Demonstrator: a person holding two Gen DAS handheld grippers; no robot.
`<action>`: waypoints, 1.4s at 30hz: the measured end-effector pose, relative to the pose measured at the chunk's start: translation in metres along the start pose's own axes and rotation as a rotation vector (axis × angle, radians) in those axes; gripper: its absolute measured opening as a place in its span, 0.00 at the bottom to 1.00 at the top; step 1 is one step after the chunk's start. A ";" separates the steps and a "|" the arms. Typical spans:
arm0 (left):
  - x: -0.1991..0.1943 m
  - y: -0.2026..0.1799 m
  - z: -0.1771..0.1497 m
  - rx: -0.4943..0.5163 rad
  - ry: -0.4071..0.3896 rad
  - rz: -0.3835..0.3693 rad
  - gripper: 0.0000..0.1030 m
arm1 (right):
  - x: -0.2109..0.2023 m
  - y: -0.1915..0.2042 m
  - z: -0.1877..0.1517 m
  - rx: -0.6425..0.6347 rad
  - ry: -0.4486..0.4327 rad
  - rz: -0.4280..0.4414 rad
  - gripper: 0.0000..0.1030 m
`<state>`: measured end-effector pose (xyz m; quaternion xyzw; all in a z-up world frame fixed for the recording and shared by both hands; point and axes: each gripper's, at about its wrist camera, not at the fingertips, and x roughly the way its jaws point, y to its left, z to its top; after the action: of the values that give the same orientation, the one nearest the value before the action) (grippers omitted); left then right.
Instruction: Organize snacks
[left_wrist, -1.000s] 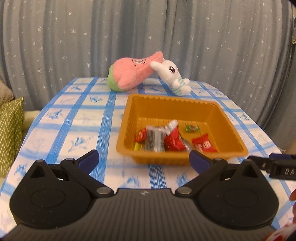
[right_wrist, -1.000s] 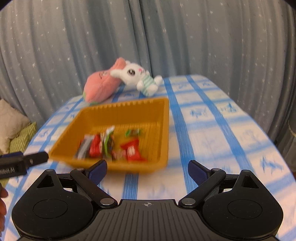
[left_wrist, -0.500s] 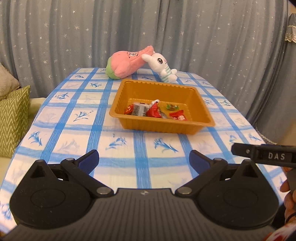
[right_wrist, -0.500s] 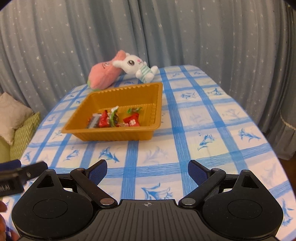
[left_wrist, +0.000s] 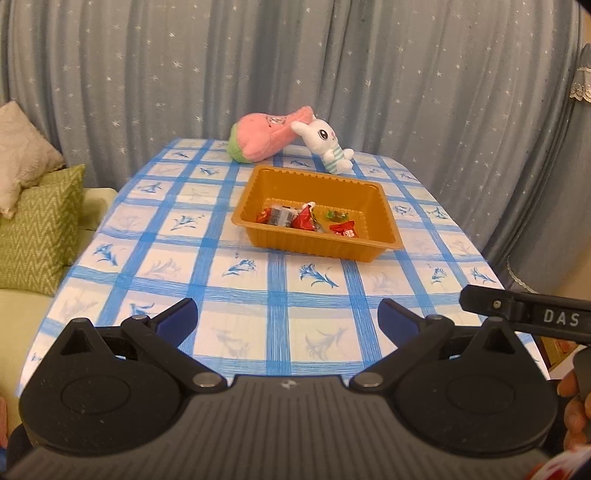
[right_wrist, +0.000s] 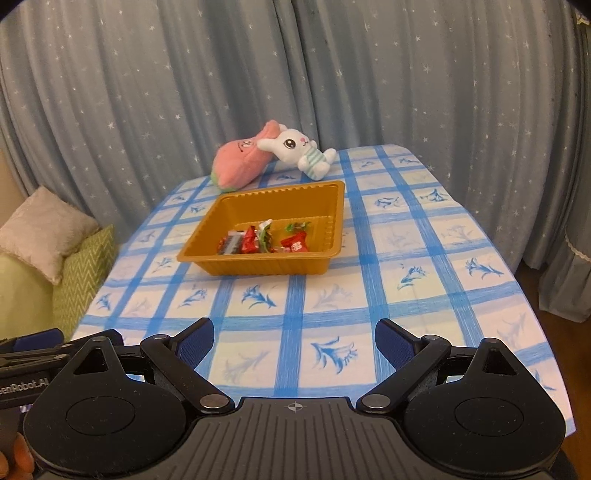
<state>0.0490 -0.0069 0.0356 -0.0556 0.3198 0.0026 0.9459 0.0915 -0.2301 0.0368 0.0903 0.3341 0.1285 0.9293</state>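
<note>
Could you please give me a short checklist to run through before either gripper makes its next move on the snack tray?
1. Left gripper open and holding nothing: ok.
2. Right gripper open and holding nothing: ok.
3. Snacks all inside the orange tray: ok, none visible on the tablecloth.
4. Tray well clear of the table edges: ok.
5. Pink plush and white bunny plush apart from the tray: ok, they lie behind it.
6. Snacks sorted by kind inside the tray: cannot tell, the wrappers are too small to read.
</note>
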 end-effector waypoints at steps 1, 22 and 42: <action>-0.004 -0.002 -0.001 0.001 -0.004 0.006 1.00 | -0.006 0.001 -0.001 -0.003 -0.007 0.001 0.91; -0.063 -0.013 -0.024 0.028 -0.009 0.017 1.00 | -0.075 0.014 -0.027 -0.133 -0.028 -0.056 0.91; -0.073 -0.009 -0.023 0.019 -0.030 0.032 1.00 | -0.089 0.028 -0.033 -0.170 -0.038 -0.051 0.91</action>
<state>-0.0232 -0.0162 0.0627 -0.0416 0.3065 0.0154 0.9508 -0.0009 -0.2277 0.0718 0.0050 0.3068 0.1309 0.9427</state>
